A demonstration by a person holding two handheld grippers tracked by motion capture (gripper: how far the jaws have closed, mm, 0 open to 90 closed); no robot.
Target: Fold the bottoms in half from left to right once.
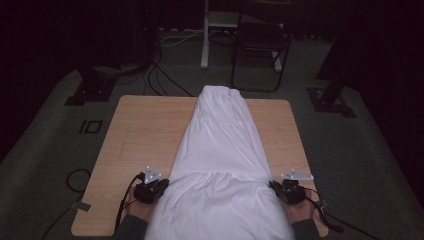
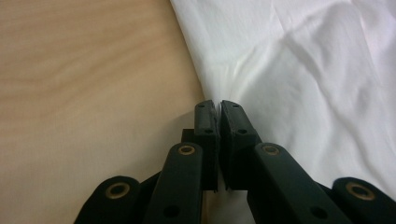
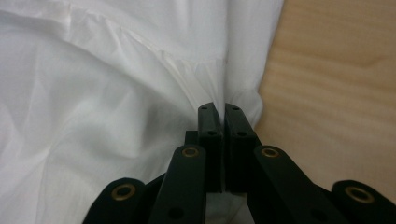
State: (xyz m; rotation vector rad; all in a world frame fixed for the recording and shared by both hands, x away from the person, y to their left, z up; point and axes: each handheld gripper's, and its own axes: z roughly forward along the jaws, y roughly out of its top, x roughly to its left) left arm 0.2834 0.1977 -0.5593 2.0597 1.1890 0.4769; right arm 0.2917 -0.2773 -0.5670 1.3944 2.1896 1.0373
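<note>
A long white garment lies lengthwise down the middle of the wooden table, its wide end toward me. My left gripper sits at the garment's left edge near the table's front. In the left gripper view its jaws are pressed together, pinching the edge of the white cloth beside the bare wood. My right gripper sits at the garment's right edge, level with the left. In the right gripper view its jaws are closed on a gathered fold of the cloth.
A dark chair and a white stand leg are on the carpet beyond the table's far edge. Cables run there, and black stand bases flank the table. Bare wood lies either side of the garment.
</note>
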